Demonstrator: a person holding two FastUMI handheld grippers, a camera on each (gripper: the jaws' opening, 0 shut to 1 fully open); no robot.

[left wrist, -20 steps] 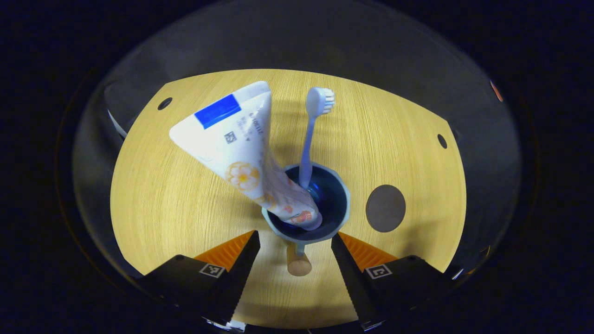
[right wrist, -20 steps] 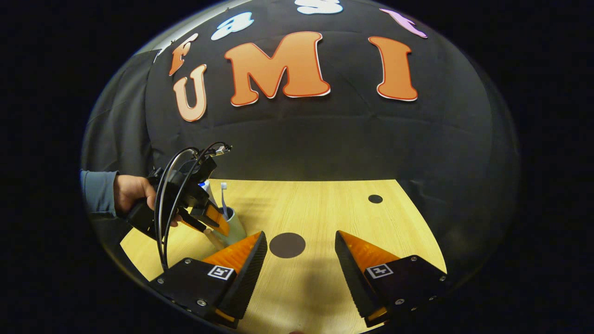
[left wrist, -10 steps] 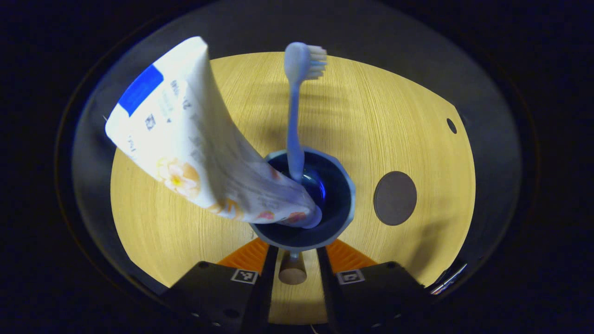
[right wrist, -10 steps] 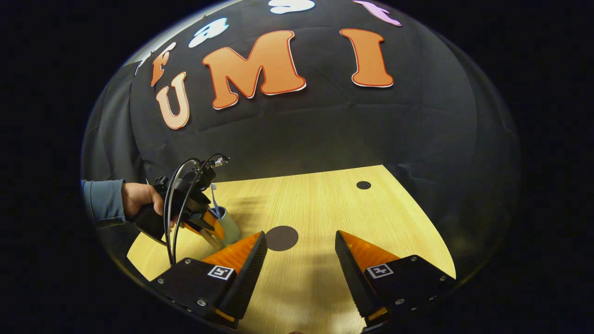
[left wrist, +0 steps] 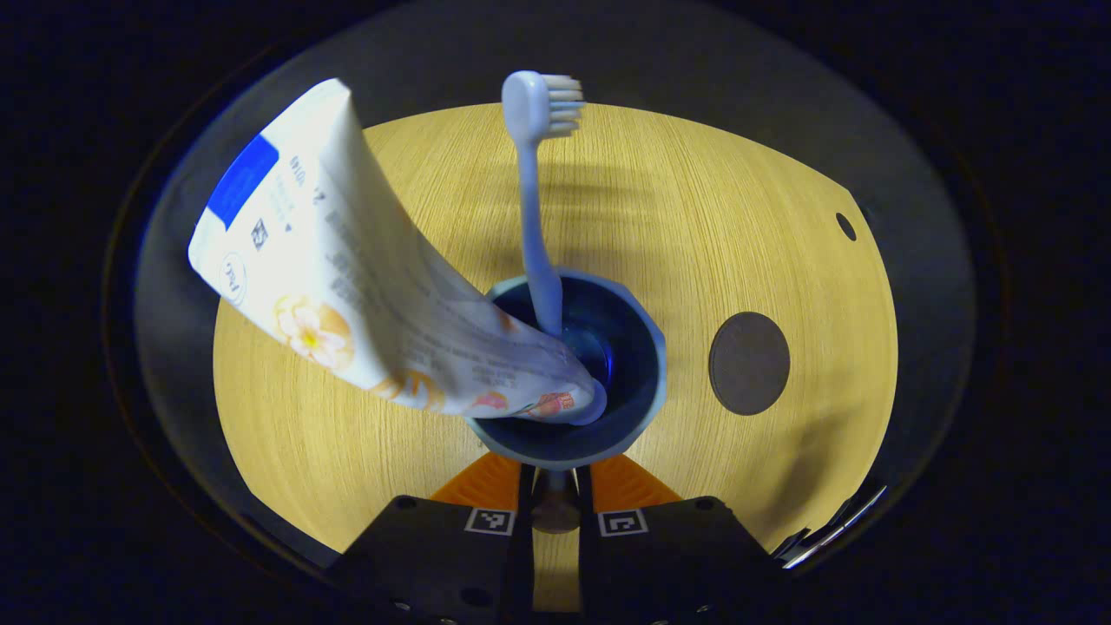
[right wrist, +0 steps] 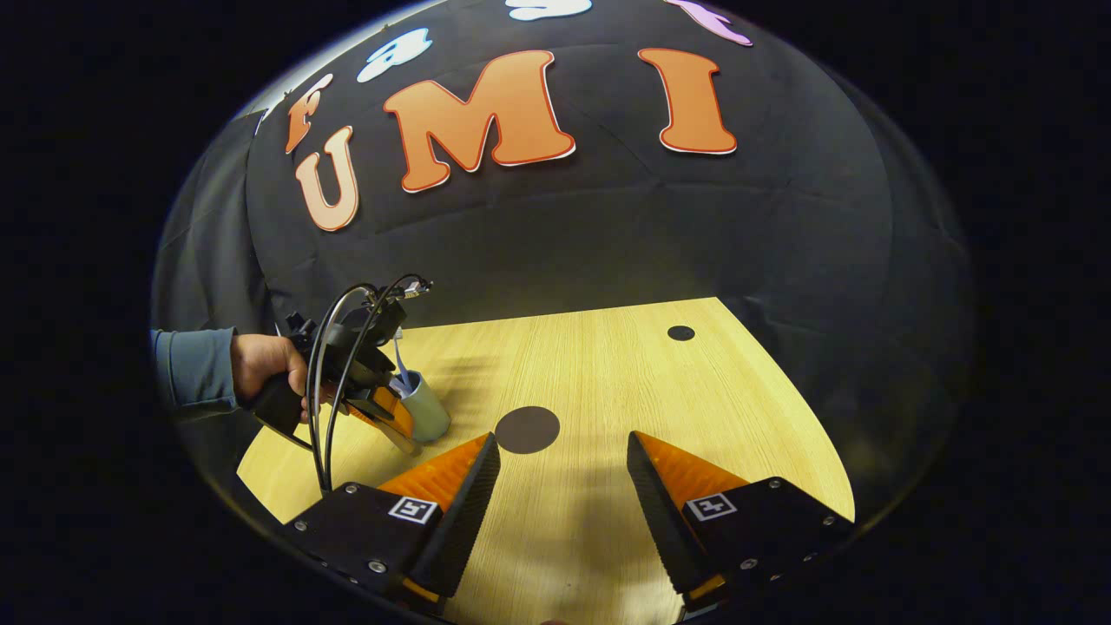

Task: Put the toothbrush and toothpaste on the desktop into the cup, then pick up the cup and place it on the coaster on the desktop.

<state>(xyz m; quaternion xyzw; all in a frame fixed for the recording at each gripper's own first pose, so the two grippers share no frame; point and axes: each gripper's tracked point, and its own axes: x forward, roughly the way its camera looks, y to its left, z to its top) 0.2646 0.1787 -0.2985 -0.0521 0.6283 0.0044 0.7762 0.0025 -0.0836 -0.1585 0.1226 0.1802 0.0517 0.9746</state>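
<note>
**Left gripper clenching the cup's handle, brush and paste already inside**

Seen in the left gripper view, the left gripper (left wrist: pixel 555 512) is closing its two fingers on the wooden handle (left wrist: pixel 555 508) of the blue-grey cup (left wrist: pixel 647 382), the jaws standing nearly together with the handle pinched between them at 6 o'clock of the cup's rim. A pale blue toothbrush (left wrist: pixel 531 200) is standing in the cup, bristles up and pointing toward 12 o'clock. A white toothpaste tube (left wrist: pixel 347 278), printed with flowers and a blue patch, is leaning out of the cup toward 10 o'clock, its cap end resting down inside. The dark round coaster (left wrist: pixel 749 363) is lying on the light wooden desktop (left wrist: pixel 694 217) at 3 o'clock of the cup, near it but not touching. Whether the cup's base is touching the desktop cannot be told from either view.

In the right gripper view, the right gripper (right wrist: pixel 560 499) is hovering over the desktop (right wrist: pixel 608 365) with its jaws spread wide and nothing between them. The coaster (right wrist: pixel 527 430) is showing just beyond its fingertips at 12 o'clock. Farther off at 10 o'clock, a person's hand (right wrist: pixel 265 365), in a blue-grey sleeve (right wrist: pixel 191 378), is gripping the other gripper (right wrist: pixel 391 417), which is meeting the cup (right wrist: pixel 427 406) at its near side.
</note>
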